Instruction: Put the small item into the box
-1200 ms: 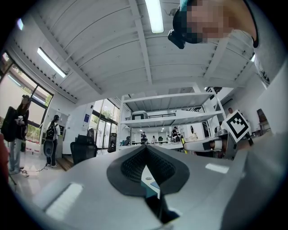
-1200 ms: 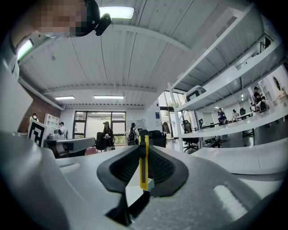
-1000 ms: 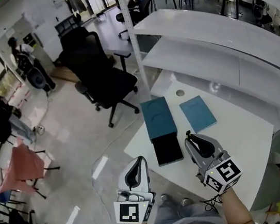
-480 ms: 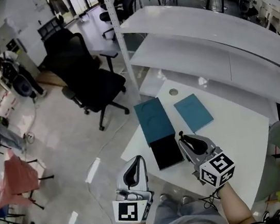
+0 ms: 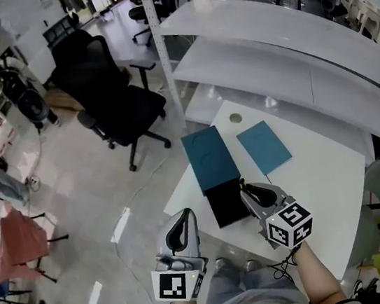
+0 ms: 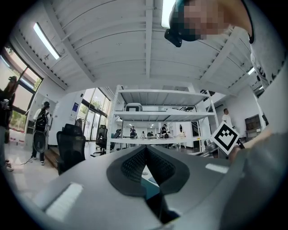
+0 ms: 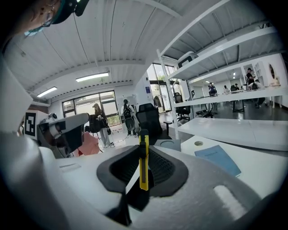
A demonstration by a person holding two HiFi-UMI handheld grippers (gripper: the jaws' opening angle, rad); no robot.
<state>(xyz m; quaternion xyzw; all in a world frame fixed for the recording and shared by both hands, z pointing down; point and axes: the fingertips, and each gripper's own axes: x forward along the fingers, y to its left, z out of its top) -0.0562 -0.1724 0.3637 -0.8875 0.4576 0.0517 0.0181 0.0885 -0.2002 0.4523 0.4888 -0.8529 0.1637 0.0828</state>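
Yellow cutter held just beside the box

The right hand-held gripper (image 5: 246, 188) was clamped on a slim yellow cutter (image 7: 143, 158) standing upright between its jaws, its tip at the right edge of the black box (image 5: 227, 204) on the white bench (image 5: 325, 180). The box touched the near end of a teal case (image 5: 209, 157); a blue booklet (image 5: 263, 146) lay nearby. The left hand-held gripper (image 5: 185, 216), jaws pressed together on nothing, hung over the floor.

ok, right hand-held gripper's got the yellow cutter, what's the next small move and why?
Probably shift the right hand-held gripper slightly left over the open black box: its jaws clamp the yellow cutter, and it sits at the box's right edge.
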